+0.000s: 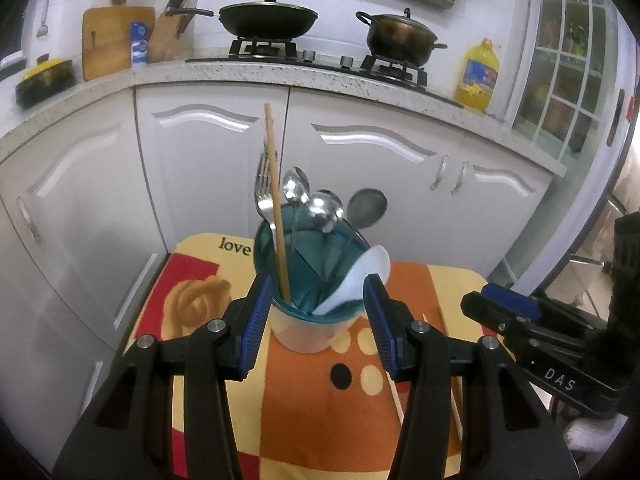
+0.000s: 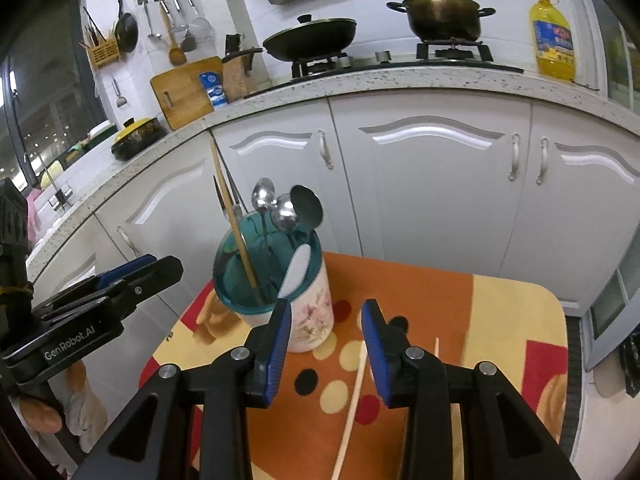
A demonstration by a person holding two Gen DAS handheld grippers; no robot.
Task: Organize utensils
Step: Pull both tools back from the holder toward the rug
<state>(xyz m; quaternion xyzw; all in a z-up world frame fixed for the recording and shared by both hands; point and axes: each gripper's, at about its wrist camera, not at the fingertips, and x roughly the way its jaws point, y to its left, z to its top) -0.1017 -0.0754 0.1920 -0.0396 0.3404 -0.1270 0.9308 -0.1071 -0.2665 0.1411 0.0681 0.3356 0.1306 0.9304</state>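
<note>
utensil cup upright on patterned counter, between open left gripper fingers, untouched. right gripper fingers open, empty; chopstick flat below, cup just left.

The cup looks like smooth, shiny china with a pale flower print, and its teal rim is glossy. The spoons in it are bright metal that shines like a mirror, and so is the fork. One spoon is smooth white plastic or china. The tall chopstick in the cup is dull, pale wood, like the two chopsticks lying near the front edge of the cloth. That cloth is soft and matt, printed in orange, yellow and red. The gripper pads are ridged blue rubber on matt black plastic.
</note>
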